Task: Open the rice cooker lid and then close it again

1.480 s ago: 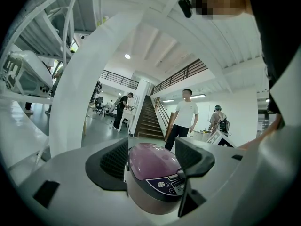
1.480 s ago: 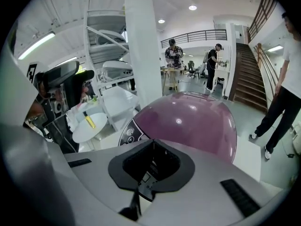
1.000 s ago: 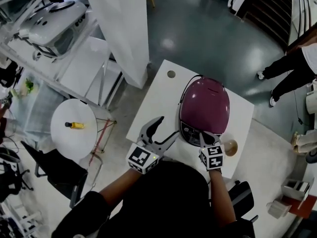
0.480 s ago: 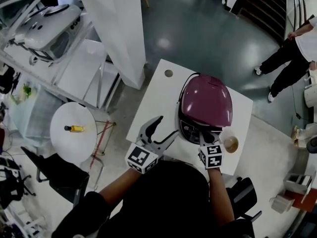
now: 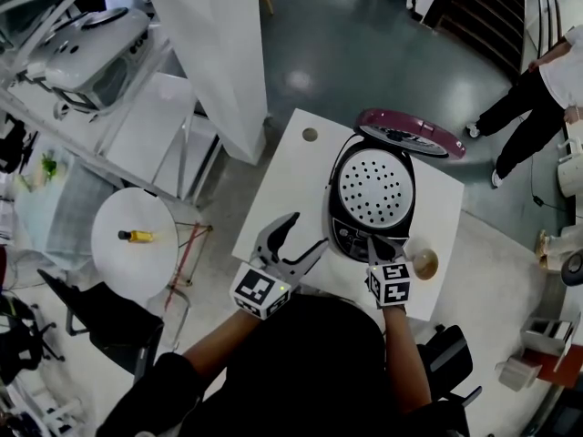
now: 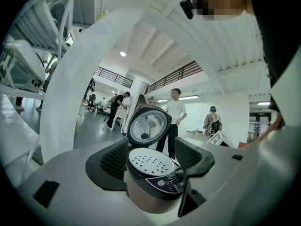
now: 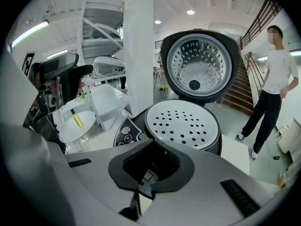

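- Head view: the rice cooker (image 5: pixel 349 233) stands on the white table (image 5: pixel 291 185). Its lid (image 5: pixel 410 133) is swung up at the pot's 1 o'clock, which leaves the perforated inner plate (image 5: pixel 375 188) bare.
- The right gripper (image 5: pixel 377 244) sits at the cooker's 6 o'clock, with its tips at the front edge by the control panel. Whether they touch it I cannot tell.
- The left gripper (image 5: pixel 306 233) waits at the cooker's 8 o'clock, apart from it. A small cup (image 5: pixel 424 264) stands at 4 o'clock.
- Left gripper view: the jaws are spread wide and pinch nothing. The cooker shows beyond the gap, with the lid upright at 12 o'clock above the plate.
- Right gripper view: the jaws are pressed together with nothing between them. Their tips are at 6 o'clock, just below the plate, and the lid's dimpled underside faces the camera at 12 o'clock.
- Progress: the opening half looks done, since the lid stands fully raised. The closing is still to do. It probably calls for pushing the raised lid down until its latch catches.
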